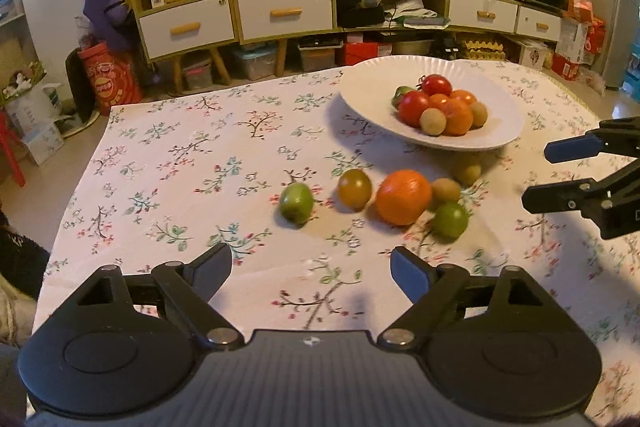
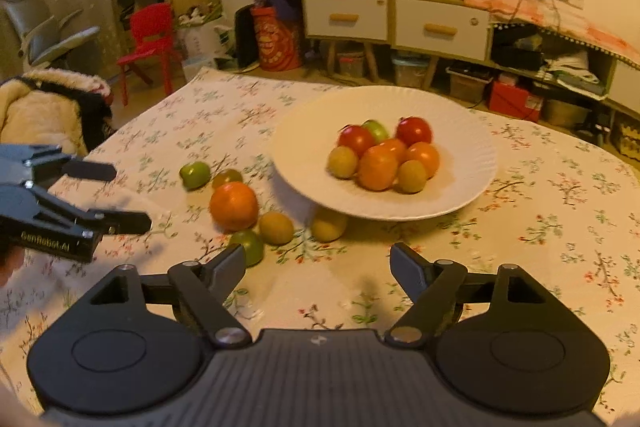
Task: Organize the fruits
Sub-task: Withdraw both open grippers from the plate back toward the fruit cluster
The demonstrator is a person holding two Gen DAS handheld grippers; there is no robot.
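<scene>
Both tongs — your left gripper [image 1: 310,269] and right gripper [image 2: 318,265] — hang spread and empty. That orange [image 1: 403,197] on the cloth beside the plate [image 1: 360,95] looks firm but rolly — pinch across its middle.

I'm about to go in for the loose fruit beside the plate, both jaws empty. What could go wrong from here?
1. The big round orange touches a small tan fruit and a small green fruit; grabbing one may roll the others.
2. Another tan fruit sits under the white ribbed plate's rim; reaching it could tip the plate.
3. The left gripper and right gripper converge on one cluster and may collide.
</scene>
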